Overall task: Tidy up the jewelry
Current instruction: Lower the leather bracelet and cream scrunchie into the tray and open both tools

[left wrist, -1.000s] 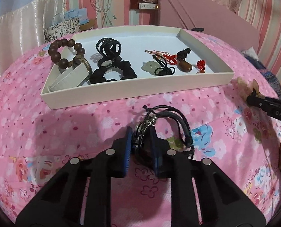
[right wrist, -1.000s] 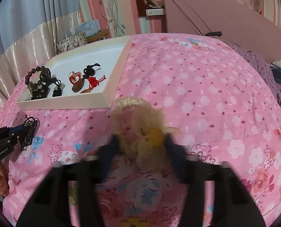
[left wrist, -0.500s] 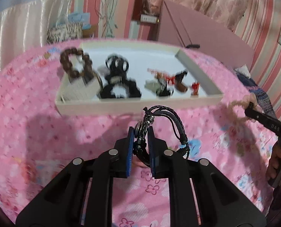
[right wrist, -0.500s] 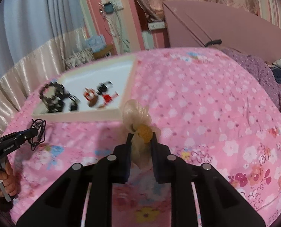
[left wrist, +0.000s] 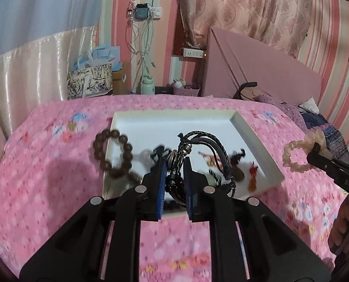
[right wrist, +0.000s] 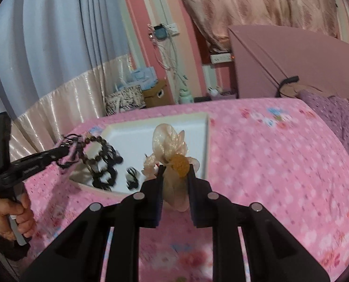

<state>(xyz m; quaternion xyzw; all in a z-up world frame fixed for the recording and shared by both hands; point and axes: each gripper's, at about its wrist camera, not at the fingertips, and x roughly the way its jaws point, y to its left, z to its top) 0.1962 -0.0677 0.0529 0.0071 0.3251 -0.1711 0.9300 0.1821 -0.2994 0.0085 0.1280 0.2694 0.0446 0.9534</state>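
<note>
Two items held above the white rectangular tray

Black braided leather bracelet is clamped in left gripper; only the right view reveals the cream fabric flower scrunchie pinched in right gripper.

White print on the side of the right gripper, seen in the left wrist view: only "DAS" reads, rest cut off. White lettering on the left gripper body in the right wrist view, too blurred to read. Nothing else legible.
</note>
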